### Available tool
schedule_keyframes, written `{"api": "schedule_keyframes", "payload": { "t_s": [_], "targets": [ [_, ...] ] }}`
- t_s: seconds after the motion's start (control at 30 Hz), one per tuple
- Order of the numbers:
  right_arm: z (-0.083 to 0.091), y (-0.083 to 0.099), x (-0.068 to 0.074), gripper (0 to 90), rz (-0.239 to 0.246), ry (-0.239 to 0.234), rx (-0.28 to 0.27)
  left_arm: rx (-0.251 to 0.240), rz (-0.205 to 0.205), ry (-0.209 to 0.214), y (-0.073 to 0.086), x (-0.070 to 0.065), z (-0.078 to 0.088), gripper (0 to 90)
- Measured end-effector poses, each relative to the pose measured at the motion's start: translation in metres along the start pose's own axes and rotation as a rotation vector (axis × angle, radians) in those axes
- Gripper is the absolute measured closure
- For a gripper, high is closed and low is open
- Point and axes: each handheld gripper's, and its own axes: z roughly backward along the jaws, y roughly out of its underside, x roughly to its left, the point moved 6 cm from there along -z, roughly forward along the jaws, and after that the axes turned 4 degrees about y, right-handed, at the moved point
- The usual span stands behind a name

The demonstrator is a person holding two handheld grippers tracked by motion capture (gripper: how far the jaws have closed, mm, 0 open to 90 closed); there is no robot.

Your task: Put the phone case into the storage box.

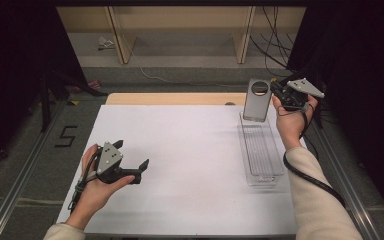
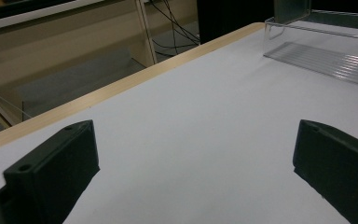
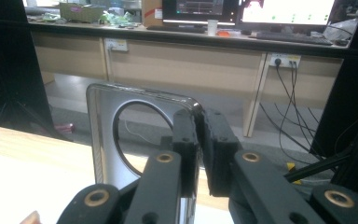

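White sheet (image 1: pixel 190 165) covered the table beneath both tongs. Held the left gripper (image 1: pixel 132 172) low over it at the near left, jaws wide apart, nothing between them. Lay just near of the right gripper (image 1: pixel 276 91), running toward the person: a clear plastic tray (image 1: pixel 260 150), long and ribbed. Clamped the right gripper's jaws together on the edge of a grey phone case (image 1: pixel 257 100) with a round camera hole, upright over the tray's far end. Read a dark "5" (image 1: pixel 66 136) on the floor, left of the left gripper. Stood beyond both, far off: wooden shelving (image 1: pixel 180 30) and loose cables (image 1: pixel 272 45).
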Motion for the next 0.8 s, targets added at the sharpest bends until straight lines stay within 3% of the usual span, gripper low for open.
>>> {"api": "schedule_keyframes", "payload": {
  "t_s": [0.8],
  "targets": [
    [-0.006, 0.011, 0.0, 84.8, 0.006, 0.004, 0.027, -0.001, -0.002, 0.003, 0.0, 0.0, 0.0, 0.0]
  ]
}}
